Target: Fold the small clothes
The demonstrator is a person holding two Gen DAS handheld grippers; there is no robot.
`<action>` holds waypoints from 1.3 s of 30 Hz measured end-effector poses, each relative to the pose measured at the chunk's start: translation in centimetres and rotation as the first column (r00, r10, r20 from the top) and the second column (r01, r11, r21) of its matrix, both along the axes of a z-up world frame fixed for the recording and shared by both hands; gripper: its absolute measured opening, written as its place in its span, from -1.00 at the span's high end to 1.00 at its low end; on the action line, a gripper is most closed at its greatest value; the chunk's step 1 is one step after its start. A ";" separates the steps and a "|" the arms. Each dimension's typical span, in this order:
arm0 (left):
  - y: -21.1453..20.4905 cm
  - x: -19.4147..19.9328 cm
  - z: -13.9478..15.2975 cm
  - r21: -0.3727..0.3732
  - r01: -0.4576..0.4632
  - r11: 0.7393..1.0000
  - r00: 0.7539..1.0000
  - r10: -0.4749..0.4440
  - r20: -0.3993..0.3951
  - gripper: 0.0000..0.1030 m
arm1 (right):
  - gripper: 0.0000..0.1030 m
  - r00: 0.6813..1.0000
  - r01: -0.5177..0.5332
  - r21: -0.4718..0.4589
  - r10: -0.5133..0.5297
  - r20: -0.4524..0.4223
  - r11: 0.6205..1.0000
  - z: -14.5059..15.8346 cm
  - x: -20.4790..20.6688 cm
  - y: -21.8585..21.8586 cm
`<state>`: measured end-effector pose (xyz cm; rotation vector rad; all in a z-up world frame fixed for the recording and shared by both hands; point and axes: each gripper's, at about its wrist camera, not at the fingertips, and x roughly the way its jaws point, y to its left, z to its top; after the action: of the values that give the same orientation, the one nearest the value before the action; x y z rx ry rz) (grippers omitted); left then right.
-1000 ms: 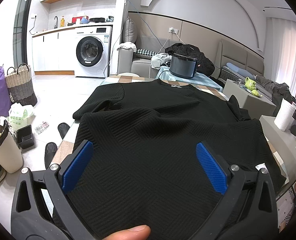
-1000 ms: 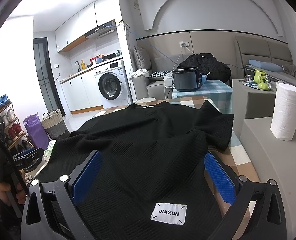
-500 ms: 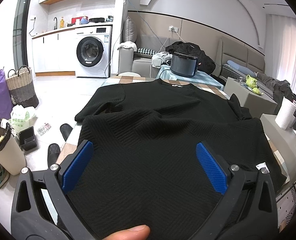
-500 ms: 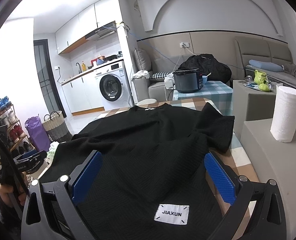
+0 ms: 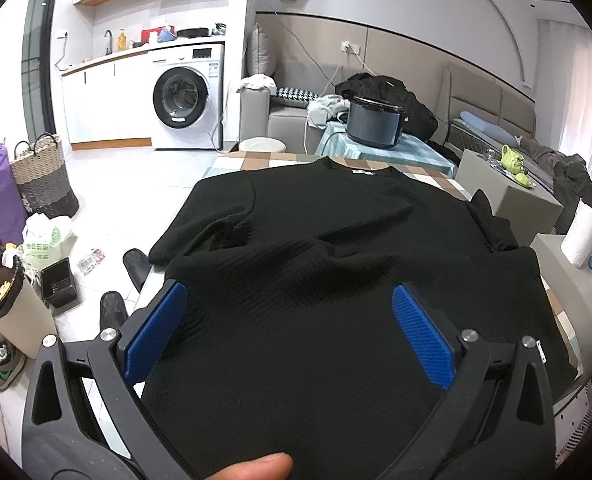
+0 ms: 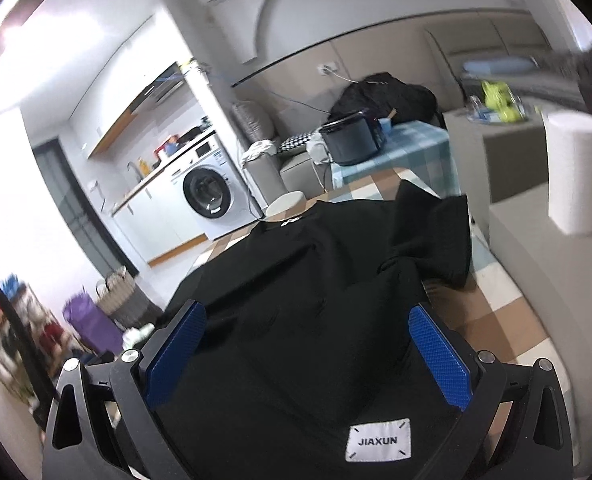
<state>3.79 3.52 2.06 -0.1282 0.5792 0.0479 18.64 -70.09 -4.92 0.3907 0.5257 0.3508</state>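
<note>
A black textured T-shirt [image 5: 316, 264] lies on the checked table, collar at the far end, its lower part folded up over the body. It also shows in the right wrist view [image 6: 296, 304], with a white "JIAXUN" label [image 6: 378, 439] near the hem. My left gripper [image 5: 287, 328] is open, its blue pads wide apart over the near fabric, and a thumb rests on the cloth below. My right gripper [image 6: 308, 344] is open over the hem, tilted, and holds nothing.
The checked table [image 6: 508, 320] shows bare at the right of the shirt. A paper towel roll [image 6: 574, 172] stands on a grey block at the right. A dark cooker pot [image 5: 374, 126] sits on the far table. A bin [image 5: 11, 308] and baskets stand on the floor at the left.
The right gripper has tilted and swung, so its view is rotated and blurred. The shirt's right side has bunched up and the sleeve has lifted. The left gripper has barely moved.
</note>
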 end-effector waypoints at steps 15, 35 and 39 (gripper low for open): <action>4.0 7.3 0.0 -0.068 0.048 0.996 0.997 -0.052 -0.056 -0.70 | -0.42 0.900 0.292 0.262 -0.172 -0.401 0.920 -6.1 9.1 -8.4; 4.3 13.6 -1.5 -0.086 -0.033 0.996 0.995 0.025 -0.094 -0.70 | 0.63 0.786 0.482 0.193 -0.324 -0.527 0.855 -10.0 17.8 -10.6; 4.9 13.7 -1.9 -0.092 -0.043 0.995 0.995 0.035 -0.094 -0.70 | 0.86 0.810 0.475 0.120 -0.379 -0.448 0.872 -7.8 17.6 -10.9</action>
<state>17.54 8.47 0.15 -0.2299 0.6720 0.0648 36.21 -81.00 -12.68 0.8027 0.7931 -0.1262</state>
